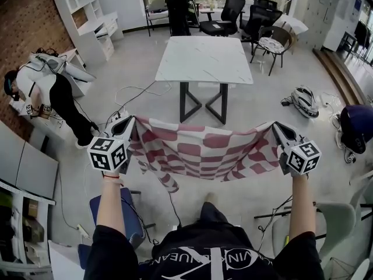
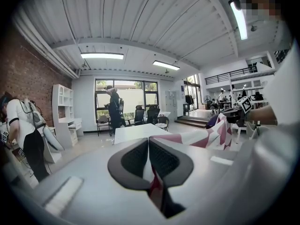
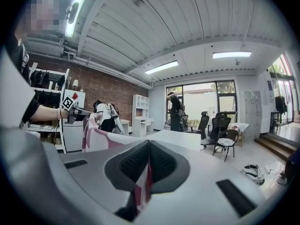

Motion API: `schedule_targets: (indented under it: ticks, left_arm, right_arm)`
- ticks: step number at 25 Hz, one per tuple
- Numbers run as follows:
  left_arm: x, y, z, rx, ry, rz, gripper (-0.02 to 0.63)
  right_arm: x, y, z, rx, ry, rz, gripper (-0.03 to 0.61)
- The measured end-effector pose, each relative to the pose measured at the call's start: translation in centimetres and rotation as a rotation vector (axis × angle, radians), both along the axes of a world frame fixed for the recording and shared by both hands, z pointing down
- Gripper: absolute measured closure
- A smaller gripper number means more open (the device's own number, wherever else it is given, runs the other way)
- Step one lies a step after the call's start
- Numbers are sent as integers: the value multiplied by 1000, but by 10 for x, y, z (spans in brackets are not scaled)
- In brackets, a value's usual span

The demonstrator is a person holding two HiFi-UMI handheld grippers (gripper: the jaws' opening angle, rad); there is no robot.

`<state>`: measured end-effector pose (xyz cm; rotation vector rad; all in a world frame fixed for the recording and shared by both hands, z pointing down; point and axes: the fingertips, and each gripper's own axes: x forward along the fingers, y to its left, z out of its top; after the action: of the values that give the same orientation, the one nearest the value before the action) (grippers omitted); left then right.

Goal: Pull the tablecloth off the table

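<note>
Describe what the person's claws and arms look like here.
The left claw and right claw have pale grey bodies with dark ribbed pads, each bearing a cube of black-and-white square markers. The person wears a black short-sleeved T-shirt with white lettering and a thin red wristband on the left wrist.

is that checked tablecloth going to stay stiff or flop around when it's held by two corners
Probably floppy: the tablecloth sags in the middle between the left gripper and right gripper. Likely light, since small corner pinches hold it up. Its folds suggest thin fabric.
</note>
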<state>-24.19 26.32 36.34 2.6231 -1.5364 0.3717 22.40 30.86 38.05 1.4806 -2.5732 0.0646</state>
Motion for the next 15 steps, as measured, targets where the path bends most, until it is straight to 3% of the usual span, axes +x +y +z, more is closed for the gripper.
schedule_targets:
  ticks: [7, 15]
  left_arm:
    - [-4, 1, 8, -24, 17, -14, 600]
    - [-1, -12, 23, -70, 90, -32, 600]
  right_arm:
    - [5, 5, 11, -43, -14, 83, 566]
    - [8, 2, 14, -57, -46, 166, 566]
